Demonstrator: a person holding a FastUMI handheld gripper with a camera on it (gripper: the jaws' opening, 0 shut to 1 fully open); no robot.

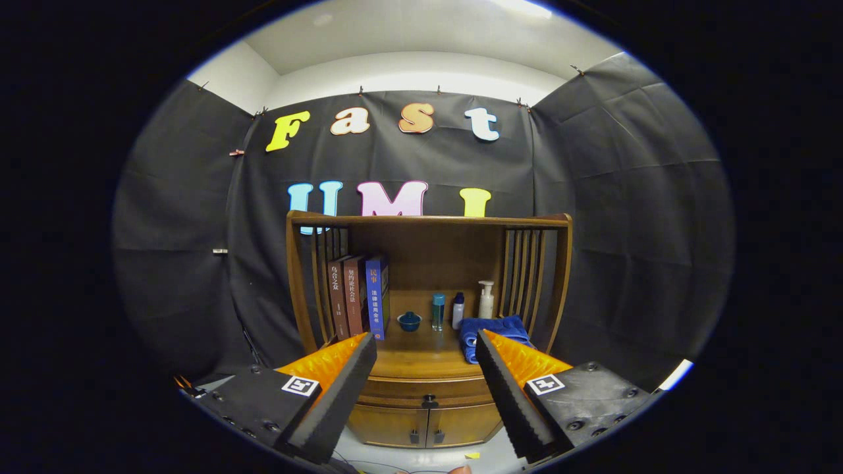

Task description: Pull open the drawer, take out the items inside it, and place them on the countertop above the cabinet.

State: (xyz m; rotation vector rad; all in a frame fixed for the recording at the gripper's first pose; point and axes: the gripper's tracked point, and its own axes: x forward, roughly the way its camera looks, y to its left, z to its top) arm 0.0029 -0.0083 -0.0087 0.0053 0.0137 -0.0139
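My hand-held gripper is released, its fingers spread wide with nothing between them, held well back from the wooden cabinet, whose drawer sits shut just beyond the fingertips, its small dark knob centred above two closed doors. On the surface above the drawer I note three upright books at the left, a small blue bowl, a teal bottle, a white bottle with a dark cap, a white pump bottle and a folded blue towel at the right. Whatever the drawer holds is hidden from me.
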